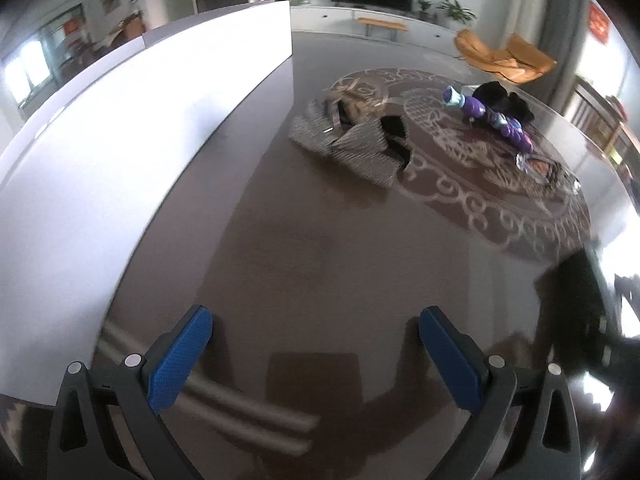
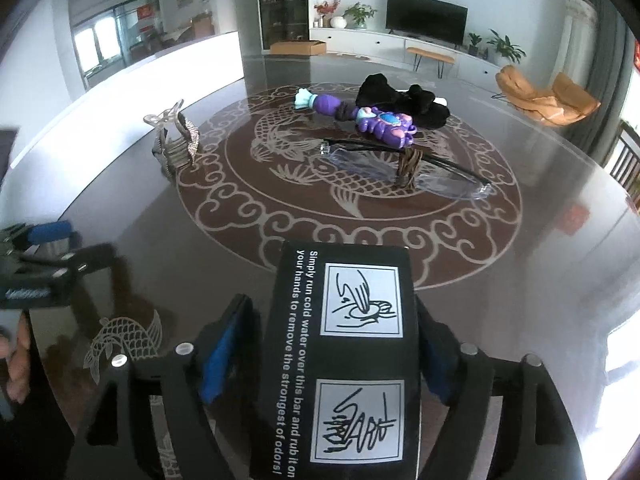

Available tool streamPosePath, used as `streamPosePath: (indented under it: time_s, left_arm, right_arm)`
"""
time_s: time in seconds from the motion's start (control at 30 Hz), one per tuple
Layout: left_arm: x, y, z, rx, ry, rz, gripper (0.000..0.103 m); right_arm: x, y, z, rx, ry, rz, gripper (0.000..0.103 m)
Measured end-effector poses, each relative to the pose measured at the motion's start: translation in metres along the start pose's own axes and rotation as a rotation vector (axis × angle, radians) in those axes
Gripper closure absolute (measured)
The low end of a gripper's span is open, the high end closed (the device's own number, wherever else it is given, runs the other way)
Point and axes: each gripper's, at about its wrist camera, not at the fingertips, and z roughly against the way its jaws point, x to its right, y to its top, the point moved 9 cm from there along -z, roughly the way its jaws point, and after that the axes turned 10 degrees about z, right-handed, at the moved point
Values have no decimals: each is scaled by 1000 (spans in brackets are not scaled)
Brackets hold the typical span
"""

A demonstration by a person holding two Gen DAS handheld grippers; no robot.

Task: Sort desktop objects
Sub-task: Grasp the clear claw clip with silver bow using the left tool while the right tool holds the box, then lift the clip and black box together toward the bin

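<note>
Between the right gripper's (image 2: 332, 304) parted jaws, black printed box (image 2: 340, 360) on the glass table (image 2: 540, 272), pads seemingly clear of it. Left gripper (image 1: 316, 320) agape, empty. Farther off, still scattered: hair claw (image 2: 172, 136), clear glasses (image 2: 400, 168), purple lobster toy (image 2: 384, 124), black cloth (image 2: 400, 96). Sorting likely barely begun.

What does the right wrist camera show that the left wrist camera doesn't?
Only the right wrist view shows the black box with printed instructions, sitting between the right gripper jaws, and the clear glasses. Only the left wrist view shows the left gripper from behind, its jaws open over bare table. Both show the purple toy, the black cloth and the hair claw.
</note>
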Motion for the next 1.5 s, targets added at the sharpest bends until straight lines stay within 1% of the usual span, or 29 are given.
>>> streamPosePath:
  time_s: [0.03,0.13,0.3,0.4,0.53,0.6,0.73,0.77,0.8,0.83,0.9,0.93,1.0,1.07,1.17,1.2,1.27,1.3,1.33,1.37,1.4,1.43,1.5]
  left_arm:
    - [7,4,-3,-3,4,5,0]
    - [31,23,-18,-8,30,45,0]
    - [52,60,-41,8,68,111,0]
    - [53,77,-51,26,80,133,0]
    - [43,97,-62,65,102,169,0]
    - [40,104,-65,68,90,151,0]
    - [42,114,-70,55,16,38,0]
    - [42,114,-69,57,-3,4,3]
    - [42,114,-65,70,-21,-21,19]
    - [43,111,-60,85,-45,-57,34]
    - [47,102,-50,92,-100,-137,45]
    - [48,93,-44,92,-126,-180,47]
    - [48,74,-33,82,-184,-245,48]
    - [48,45,-16,72,-240,-331,48]
    - [47,14,6,65,-294,-407,48]
    - [49,10,8,65,-300,-415,48]
    - [48,7,12,66,-289,-410,39]
    - [44,6,10,56,-265,-397,18]
    - [39,5,8,41,-228,-380,0]
    - [38,5,4,30,-218,-362,0]
    - [35,7,2,19,-229,-338,0]
    - [32,8,2,19,-221,-331,0]
    - [32,10,2,21,-218,-327,0]
  right_arm:
    - [0,-1,0,0,3,-1,25]
    - [-4,-1,-1,-5,13,15,18]
    - [-4,-3,1,-6,17,16,16]
    - [-4,-3,1,-5,17,16,16]
    - [-4,-3,0,-5,17,16,16]
    - [-4,-3,0,-5,17,16,16]
    - [-4,-3,0,-5,17,16,16]
    - [-4,-3,0,-5,17,16,16]
    - [-4,-3,0,-5,17,16,16]
    - [-4,-3,0,-5,17,16,16]
    - [-4,-3,0,-6,17,16,16]
    - [-4,-3,0,-5,17,16,16]
    - [-4,-3,0,-5,17,16,16]
    - [-4,-2,0,-6,17,16,16]
    - [-4,-3,0,-6,17,16,16]
    - [-4,-2,0,-6,16,17,16]
    - [-3,-3,0,-6,14,18,16]
    - [-3,-3,0,-5,16,17,16]
    - [-3,-3,0,-6,16,17,16]
    - [-3,-3,0,-6,15,17,15]
    - [-2,-3,-1,-9,10,17,13]
    - [-2,-3,-1,-13,11,15,10]
    - [0,-4,-1,-16,8,13,9]
